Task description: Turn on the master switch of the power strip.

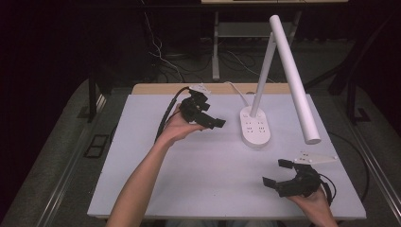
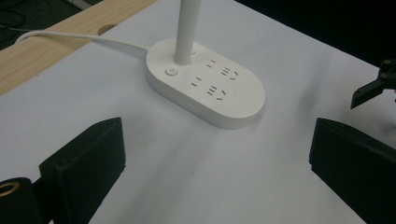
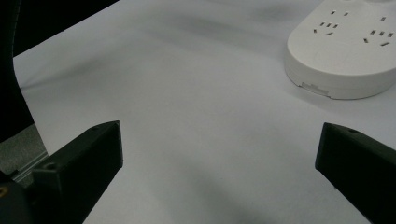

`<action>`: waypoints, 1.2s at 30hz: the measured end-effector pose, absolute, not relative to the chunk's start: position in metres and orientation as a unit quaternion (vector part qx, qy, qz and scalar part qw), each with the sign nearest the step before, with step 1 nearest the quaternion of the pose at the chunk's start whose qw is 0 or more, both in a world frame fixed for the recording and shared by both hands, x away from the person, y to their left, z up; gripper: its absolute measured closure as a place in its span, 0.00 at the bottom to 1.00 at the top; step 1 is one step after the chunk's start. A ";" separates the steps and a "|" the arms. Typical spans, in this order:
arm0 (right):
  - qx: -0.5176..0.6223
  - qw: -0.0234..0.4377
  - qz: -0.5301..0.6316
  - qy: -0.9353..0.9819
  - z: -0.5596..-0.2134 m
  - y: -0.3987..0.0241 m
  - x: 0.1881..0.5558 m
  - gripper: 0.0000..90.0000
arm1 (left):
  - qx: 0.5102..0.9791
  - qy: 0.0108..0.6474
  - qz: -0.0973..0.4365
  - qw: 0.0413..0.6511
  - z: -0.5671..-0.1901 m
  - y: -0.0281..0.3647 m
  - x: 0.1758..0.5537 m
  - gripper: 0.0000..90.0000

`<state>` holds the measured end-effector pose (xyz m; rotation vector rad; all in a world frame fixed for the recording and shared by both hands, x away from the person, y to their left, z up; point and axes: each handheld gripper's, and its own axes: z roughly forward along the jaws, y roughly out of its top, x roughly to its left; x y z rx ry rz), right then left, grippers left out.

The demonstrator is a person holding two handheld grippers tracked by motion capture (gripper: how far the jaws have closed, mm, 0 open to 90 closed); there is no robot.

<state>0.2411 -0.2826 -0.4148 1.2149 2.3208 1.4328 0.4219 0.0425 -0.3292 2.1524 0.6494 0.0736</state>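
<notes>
Both grippers are empty and spread wide, and what matters from where I stand is which of them sits closer to the desk lamp (image 1: 286, 71). Its oval white base (image 1: 255, 126) rests on the white table (image 1: 156, 189), a little right of centre and toward the far edge, with the long way of the oval running roughly from the person outward. The left gripper (image 1: 208, 116) hangs just beside that base, on its left, its jaws pointing across at it with a short strip of bare table between; it touches nothing. In the left gripper view the base (image 2: 205, 86) lies straight ahead between the two parted jaws, its small round button (image 2: 171, 72) on the near-left end next to the upright stem (image 2: 187, 28), and the socket slots beyond it. The right gripper (image 1: 279, 172) is well apart from the base, down at the near right corner of the table, jaws likewise released and holding nothing; in its own view the base's rim (image 3: 343, 60) shows off at the upper right. I judge the left hand (image 1: 177, 127) the better placed for a press on that button: a short reach rightward. The lamp's head bar (image 1: 295, 80) slants overhead, above the right gripper's side.
</notes>
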 end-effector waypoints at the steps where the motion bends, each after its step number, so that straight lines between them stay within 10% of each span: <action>1: 0.406 0.077 0.478 0.775 -0.415 -0.283 0.241 0.00 | 0.866 0.257 0.031 0.427 -0.329 0.041 0.424 0.03; 36: 0.407 0.076 0.478 0.775 -0.415 -0.284 0.241 0.00 | 0.873 0.265 0.028 0.408 -0.333 -0.004 0.468 0.12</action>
